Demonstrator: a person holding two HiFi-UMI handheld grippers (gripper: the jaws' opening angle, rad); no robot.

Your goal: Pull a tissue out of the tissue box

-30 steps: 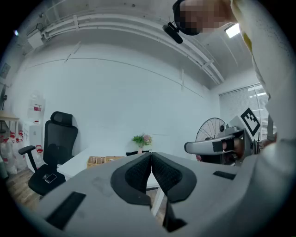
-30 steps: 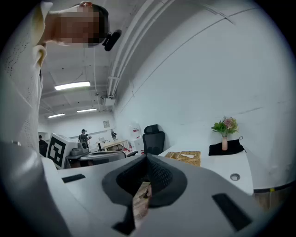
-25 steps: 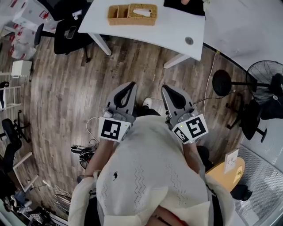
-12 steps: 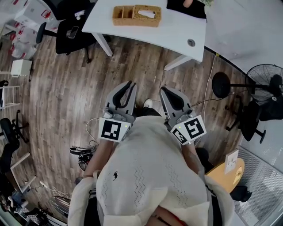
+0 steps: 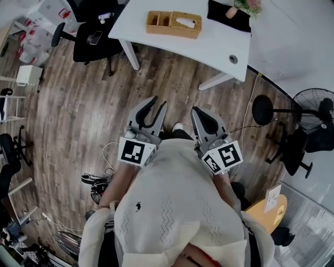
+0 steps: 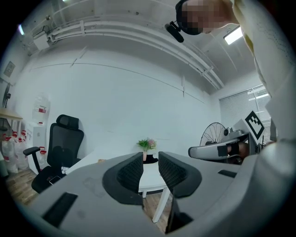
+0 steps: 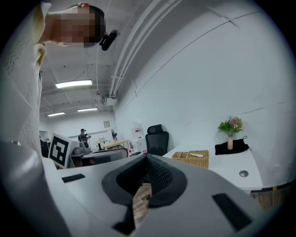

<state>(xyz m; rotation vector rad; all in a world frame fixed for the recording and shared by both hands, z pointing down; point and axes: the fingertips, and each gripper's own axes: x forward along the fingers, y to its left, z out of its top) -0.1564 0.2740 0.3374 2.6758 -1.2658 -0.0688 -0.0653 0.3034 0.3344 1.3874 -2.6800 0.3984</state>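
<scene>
A wicker tissue box [image 5: 186,23] with a white tissue showing at its top sits on a white table [image 5: 209,44], well ahead of the person; the left gripper [image 5: 155,106] is held low with its jaws slightly apart and empty; the right gripper [image 5: 197,111] has its jaws together on nothing; the pull looks not yet begun.

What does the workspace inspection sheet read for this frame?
Surface: white table, well ahead of both grippers.
Job's things: wicker tissue box on the table, tissue showing at its top, untouched.
Clutter: vase on a black cloth.
Grippers: left gripper open, empty; right gripper shut, empty.
Cables: white cable across the wood floor.
Surroundings: office chair, fan.
</scene>
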